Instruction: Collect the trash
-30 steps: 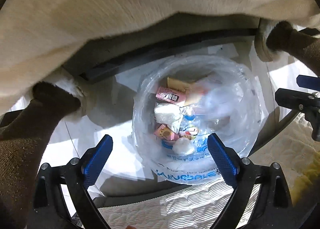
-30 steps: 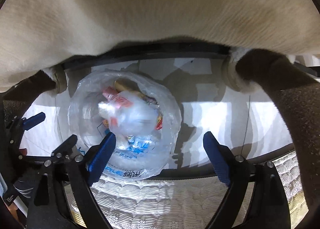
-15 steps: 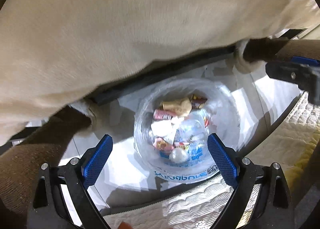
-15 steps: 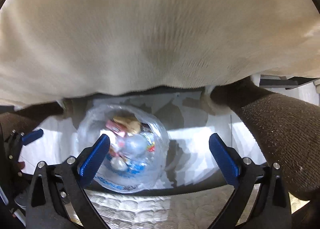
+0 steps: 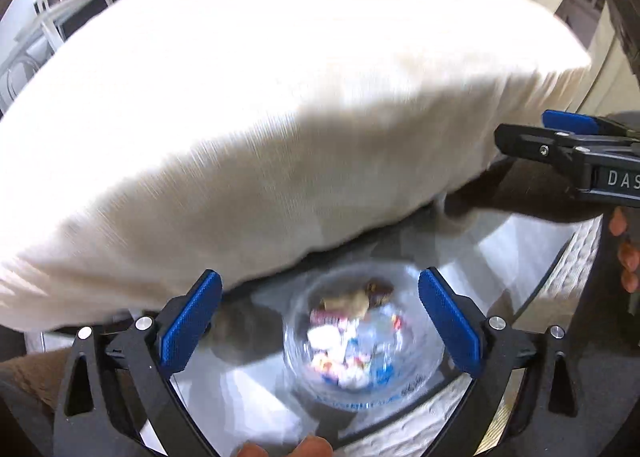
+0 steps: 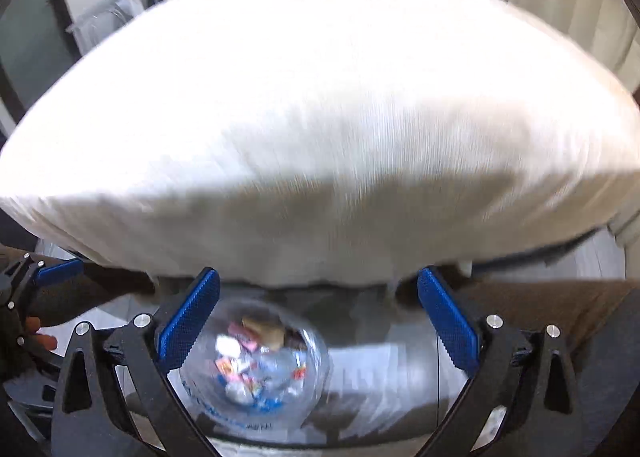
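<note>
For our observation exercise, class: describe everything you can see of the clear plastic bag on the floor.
The bag is thin, transparent, glossy plastic with blue print low on its near side. It stands open-mouthed on the pale floor beneath a large cream cushion, holding jumbled trash: pink, white and tan wrappers, crumpled paper. Motion blur softens detail. It lies below both open claws; neither touches it.

blur: trash in bag unreadable | cushion hides bg
</note>
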{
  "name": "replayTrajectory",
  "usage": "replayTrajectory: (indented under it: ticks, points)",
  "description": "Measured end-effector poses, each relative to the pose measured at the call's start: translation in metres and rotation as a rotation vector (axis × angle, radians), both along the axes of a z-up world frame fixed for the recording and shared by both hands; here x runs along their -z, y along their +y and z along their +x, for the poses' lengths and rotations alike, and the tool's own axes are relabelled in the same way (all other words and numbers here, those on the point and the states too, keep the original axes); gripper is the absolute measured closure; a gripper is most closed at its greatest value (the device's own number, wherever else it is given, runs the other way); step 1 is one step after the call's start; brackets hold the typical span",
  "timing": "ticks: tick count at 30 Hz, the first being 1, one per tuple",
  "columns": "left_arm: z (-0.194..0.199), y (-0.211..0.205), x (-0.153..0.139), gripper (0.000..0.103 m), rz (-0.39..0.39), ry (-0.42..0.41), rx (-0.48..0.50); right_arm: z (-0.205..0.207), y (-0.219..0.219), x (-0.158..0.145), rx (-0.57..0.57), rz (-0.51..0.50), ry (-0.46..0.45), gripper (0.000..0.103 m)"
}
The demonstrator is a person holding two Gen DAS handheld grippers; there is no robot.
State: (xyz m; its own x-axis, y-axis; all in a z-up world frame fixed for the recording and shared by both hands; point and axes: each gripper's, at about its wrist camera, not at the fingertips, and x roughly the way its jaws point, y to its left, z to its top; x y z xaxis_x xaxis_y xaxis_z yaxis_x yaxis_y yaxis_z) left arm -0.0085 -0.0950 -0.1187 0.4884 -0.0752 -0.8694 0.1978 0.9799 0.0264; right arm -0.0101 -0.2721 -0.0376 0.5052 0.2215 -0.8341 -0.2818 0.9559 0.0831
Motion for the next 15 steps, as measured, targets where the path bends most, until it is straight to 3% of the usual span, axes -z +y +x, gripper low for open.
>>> replayTrajectory:
  ticks: [3,9,15]
  points:
    - [0.002,0.005,-0.026,0.006,0.009,-0.112,0.009,0.004,-0.003,-0.018,-0.038,0.048,-0.047,0.005]
    - [0.022,0.019,-0.066,0.006,-0.033,-0.229,0.018,0.028,-0.008,-0.048,-0.069,0.117,-0.137,0.005]
    - [0.053,0.035,-0.100,0.006,-0.060,-0.348,0.039,0.066,-0.002,-0.086,-0.110,0.099,-0.269,0.005]
